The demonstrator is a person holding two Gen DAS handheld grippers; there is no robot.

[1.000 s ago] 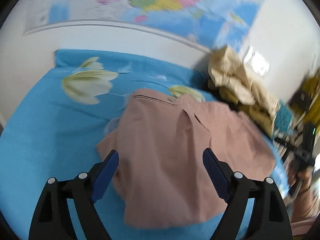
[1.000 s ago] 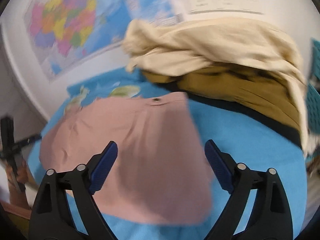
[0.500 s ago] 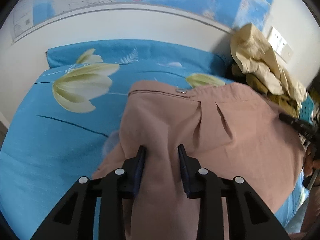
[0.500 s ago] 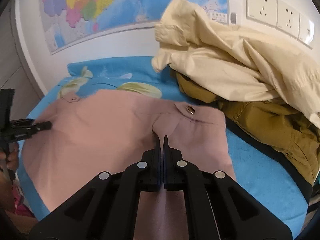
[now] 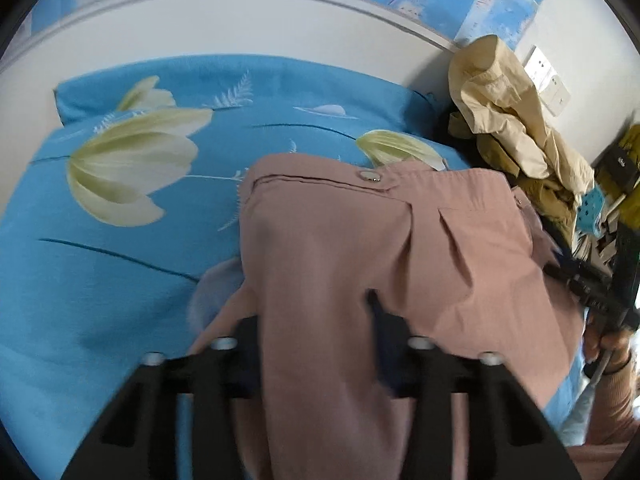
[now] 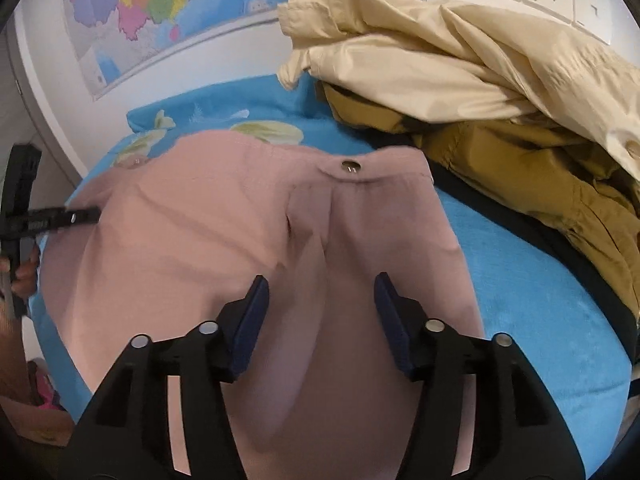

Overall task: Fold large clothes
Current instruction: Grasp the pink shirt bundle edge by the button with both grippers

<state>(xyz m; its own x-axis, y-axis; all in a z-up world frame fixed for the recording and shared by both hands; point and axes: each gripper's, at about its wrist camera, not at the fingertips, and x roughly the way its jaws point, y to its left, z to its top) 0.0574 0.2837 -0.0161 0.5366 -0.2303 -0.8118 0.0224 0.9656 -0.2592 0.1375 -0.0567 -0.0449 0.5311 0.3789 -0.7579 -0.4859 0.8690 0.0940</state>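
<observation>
- Pink garment [image 6: 224,240]: spread on blue floral bedspread [image 5: 100,280].
- Left gripper [image 5: 316,320]: jaws just closing, pinching a garment fold.
- Right gripper [image 6: 320,300]: jaws just reopening, parted; cloth between, ungripped.

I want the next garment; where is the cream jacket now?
In the right wrist view, the cream jacket lies upper right, atop a brown garment, beyond the pink garment.

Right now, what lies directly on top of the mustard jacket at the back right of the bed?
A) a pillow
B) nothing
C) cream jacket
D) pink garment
C: the cream jacket is heaped over the mustard jacket, while the pink garment lies apart on the blue bed.
</observation>
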